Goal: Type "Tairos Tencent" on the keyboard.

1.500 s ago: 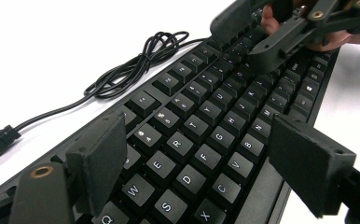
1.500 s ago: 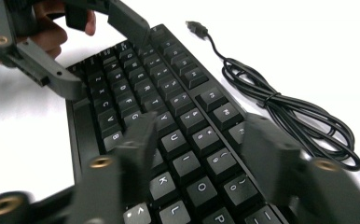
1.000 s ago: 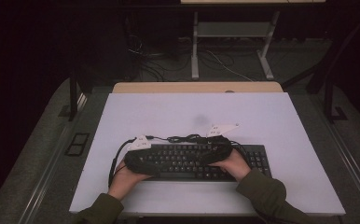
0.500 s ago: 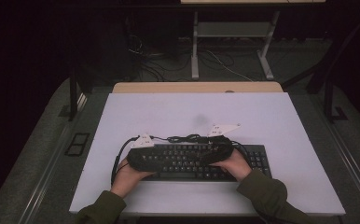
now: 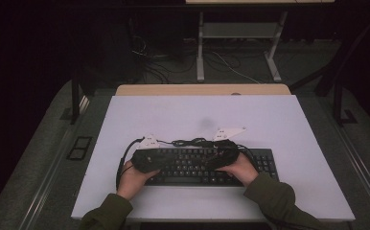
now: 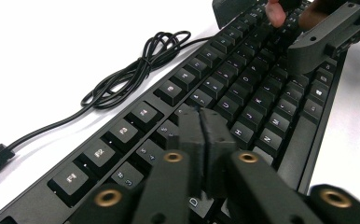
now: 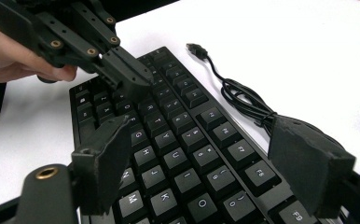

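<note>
Keyboard point(image 5: 207, 165) lies flat on the white table point(image 5: 269, 120), at its near edge. Left gripper point(image 6: 200, 140) hovers over the keyboard's left half, jaws clenched on nothing. Right gripper point(image 7: 206, 163) over the middle keys, jaws released. Coiled cable point(image 6: 131, 74) lies just behind the keyboard.

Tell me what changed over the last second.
Hardly anything. Both hands hold the left gripper and right gripper over the keyboard much as before; nothing was taken hold of or let go. The keyboard and its coiled cable stayed put.
</note>
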Available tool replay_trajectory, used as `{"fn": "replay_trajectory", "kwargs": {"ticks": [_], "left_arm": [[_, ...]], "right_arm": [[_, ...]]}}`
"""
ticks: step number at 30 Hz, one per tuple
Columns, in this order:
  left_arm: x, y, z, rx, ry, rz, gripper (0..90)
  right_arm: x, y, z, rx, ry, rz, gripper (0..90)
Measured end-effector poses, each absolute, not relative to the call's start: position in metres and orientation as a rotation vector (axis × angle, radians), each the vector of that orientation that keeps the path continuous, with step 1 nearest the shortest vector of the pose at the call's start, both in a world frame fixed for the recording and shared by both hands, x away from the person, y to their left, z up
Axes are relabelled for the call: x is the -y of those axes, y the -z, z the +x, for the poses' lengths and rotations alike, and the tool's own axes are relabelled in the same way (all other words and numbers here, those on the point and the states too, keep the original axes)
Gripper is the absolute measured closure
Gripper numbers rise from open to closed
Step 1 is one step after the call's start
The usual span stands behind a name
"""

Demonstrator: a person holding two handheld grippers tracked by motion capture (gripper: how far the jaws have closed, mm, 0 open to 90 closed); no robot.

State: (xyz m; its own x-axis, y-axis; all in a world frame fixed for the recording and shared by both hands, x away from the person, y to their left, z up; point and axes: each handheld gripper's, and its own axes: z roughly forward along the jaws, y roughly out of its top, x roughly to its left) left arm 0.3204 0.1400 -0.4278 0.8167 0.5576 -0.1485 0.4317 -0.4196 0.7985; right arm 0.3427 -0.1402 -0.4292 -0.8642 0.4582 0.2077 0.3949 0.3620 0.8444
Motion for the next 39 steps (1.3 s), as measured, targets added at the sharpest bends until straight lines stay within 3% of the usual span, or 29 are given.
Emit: {"fn": "replay_trajectory", "kwargs": {"ticks": [39], "left_arm": [[-0.134, 0.438, 0.322, -0.753, -0.177, 2.145, 89.2]], "right_arm": [[0.134, 0.428, 0.339, -2.57, -1.553, 0.745, 20.4]]}}
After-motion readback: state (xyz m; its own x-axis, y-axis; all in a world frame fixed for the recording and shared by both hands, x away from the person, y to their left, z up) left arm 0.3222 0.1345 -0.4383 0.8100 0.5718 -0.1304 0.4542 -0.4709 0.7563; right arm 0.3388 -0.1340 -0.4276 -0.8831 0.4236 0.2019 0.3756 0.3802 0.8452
